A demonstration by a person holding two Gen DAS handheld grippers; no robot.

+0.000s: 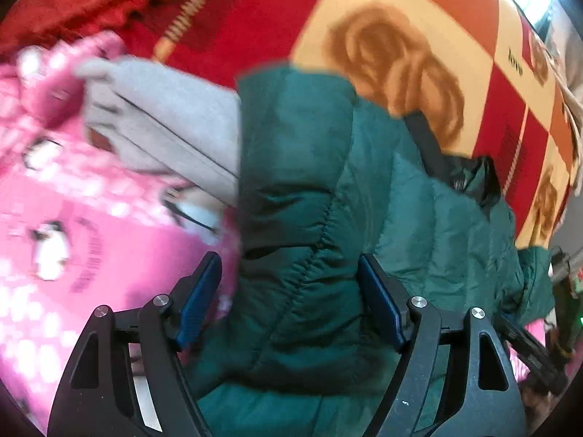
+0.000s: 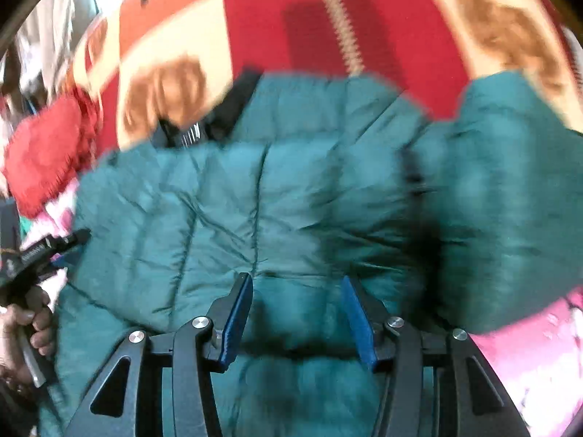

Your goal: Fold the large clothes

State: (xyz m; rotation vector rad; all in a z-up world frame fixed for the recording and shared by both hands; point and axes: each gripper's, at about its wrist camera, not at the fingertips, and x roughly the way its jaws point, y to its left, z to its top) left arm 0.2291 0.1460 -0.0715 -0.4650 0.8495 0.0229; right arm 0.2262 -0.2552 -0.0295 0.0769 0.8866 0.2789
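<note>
Quilted green jacket (image 1: 328, 196) spread on a red-and-cream patterned blanket (image 1: 400, 18).

Left wrist: left tongs (image 1: 289, 298) wide apart, gripping nothing, over puffy stitched fabric; grey fleece (image 1: 164, 120) and pink print cloth (image 1: 73, 218) just beside, blurred. Right wrist: right tongs (image 2: 297, 317) agape, empty, above the jacket; dark collar (image 2: 233, 105) smeared; sleeve cut off at frame edge.

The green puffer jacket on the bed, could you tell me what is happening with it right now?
A person is working on a green puffer jacket with handheld tongs in each hand. The jacket lies spread over a red and cream patterned blanket. Both the left tongs and the right tongs hover open right over the quilted fabric, gripping nothing. Beside the jacket lie a grey garment and a pink printed one. Both views are blurred.
</note>
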